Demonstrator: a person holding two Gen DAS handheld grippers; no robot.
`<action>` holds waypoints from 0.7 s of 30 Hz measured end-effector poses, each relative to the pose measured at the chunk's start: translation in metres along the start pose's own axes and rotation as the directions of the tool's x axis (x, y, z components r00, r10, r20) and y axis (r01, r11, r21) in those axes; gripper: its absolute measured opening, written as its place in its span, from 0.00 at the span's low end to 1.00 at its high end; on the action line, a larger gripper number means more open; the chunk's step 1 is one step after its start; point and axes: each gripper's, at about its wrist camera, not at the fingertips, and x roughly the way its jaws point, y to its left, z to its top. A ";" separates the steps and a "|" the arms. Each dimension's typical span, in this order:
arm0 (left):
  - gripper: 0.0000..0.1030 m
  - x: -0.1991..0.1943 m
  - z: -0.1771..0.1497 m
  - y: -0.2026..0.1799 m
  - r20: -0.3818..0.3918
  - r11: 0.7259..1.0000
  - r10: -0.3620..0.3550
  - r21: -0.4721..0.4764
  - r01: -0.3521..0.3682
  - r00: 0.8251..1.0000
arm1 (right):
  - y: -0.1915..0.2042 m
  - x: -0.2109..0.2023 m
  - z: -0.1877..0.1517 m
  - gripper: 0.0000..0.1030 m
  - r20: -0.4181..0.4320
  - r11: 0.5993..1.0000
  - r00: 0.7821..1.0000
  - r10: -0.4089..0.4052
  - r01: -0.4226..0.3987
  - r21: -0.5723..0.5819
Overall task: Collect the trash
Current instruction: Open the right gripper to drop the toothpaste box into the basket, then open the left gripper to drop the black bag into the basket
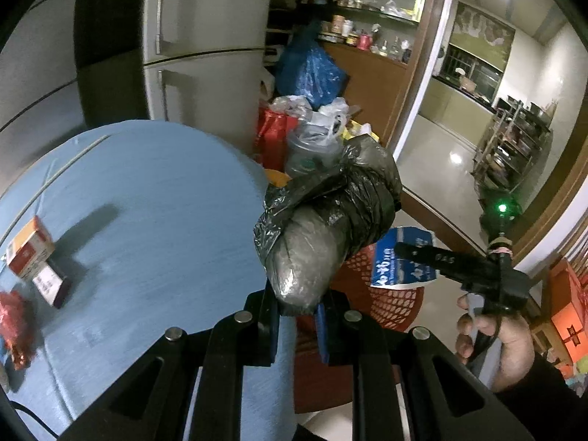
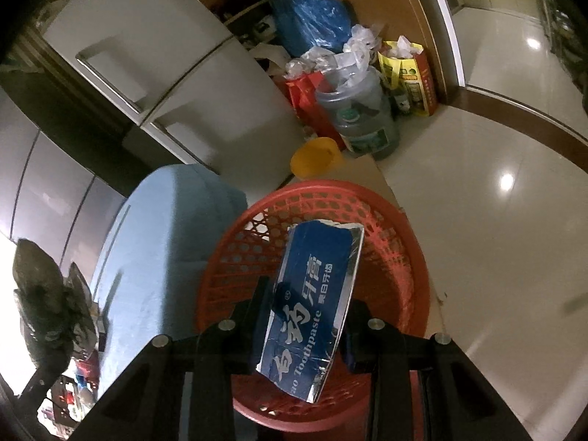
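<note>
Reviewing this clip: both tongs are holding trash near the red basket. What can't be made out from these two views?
- Black bag contents: left wrist view, opaque plastic hides them.
- Red basket bottom: right wrist view, the toothpaste box and right tongs cover it.
- Small boxes on the blue table: left wrist view, print blurred.

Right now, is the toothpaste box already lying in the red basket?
No, the right fingers hold the toothpaste box above the red basket.
</note>
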 end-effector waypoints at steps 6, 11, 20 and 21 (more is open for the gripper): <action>0.16 0.010 0.003 -0.010 -0.018 1.000 -0.018 0.008 0.018 1.000 | -0.010 0.022 -0.001 0.41 -0.076 0.999 0.996 -0.051 0.052 0.002; 0.16 0.014 0.005 -0.010 -0.032 1.000 -0.021 0.006 0.021 0.999 | -0.017 0.026 -0.003 0.64 -0.095 0.998 0.994 -0.055 0.058 0.030; 0.16 0.030 0.013 -0.015 -0.054 0.999 -0.039 0.019 0.040 0.998 | -0.025 0.003 0.002 0.64 -0.028 0.996 0.998 -0.050 0.052 0.074; 0.16 0.034 0.014 -0.017 -0.059 0.999 -0.042 0.021 0.043 0.997 | -0.025 0.000 0.002 0.64 -0.022 0.995 0.999 -0.050 0.051 0.081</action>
